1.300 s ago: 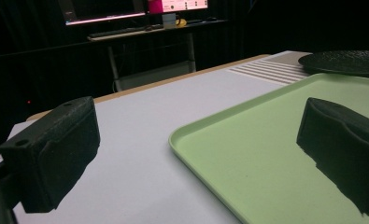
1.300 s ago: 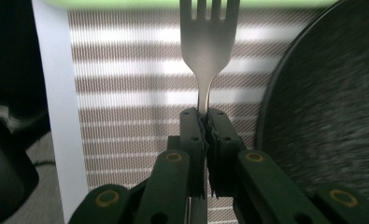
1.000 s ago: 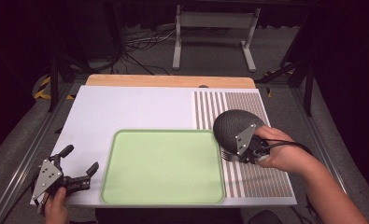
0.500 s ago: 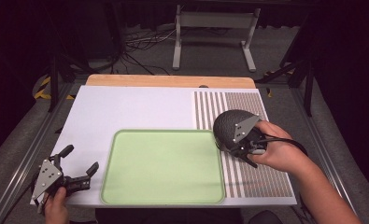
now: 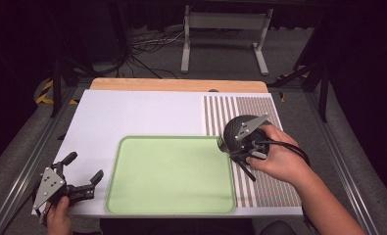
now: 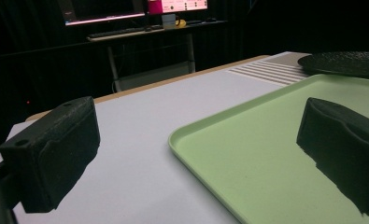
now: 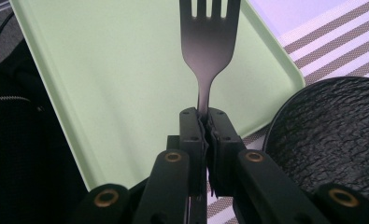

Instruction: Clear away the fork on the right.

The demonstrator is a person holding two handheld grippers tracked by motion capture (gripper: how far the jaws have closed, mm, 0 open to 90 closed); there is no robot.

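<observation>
Green tray (image 5: 171, 176) bare; right gripper (image 7: 204, 122) holds fork (image 7: 209, 42) above.

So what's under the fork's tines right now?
Bare green tray lies beneath the fork, held by the right tool. The tine tips run out of frame.

Bright overhead light is falling evenly on the counter (image 5: 132, 117) while the surroundings are sinking into darkness; the near tool jaws are blurring softly.
</observation>
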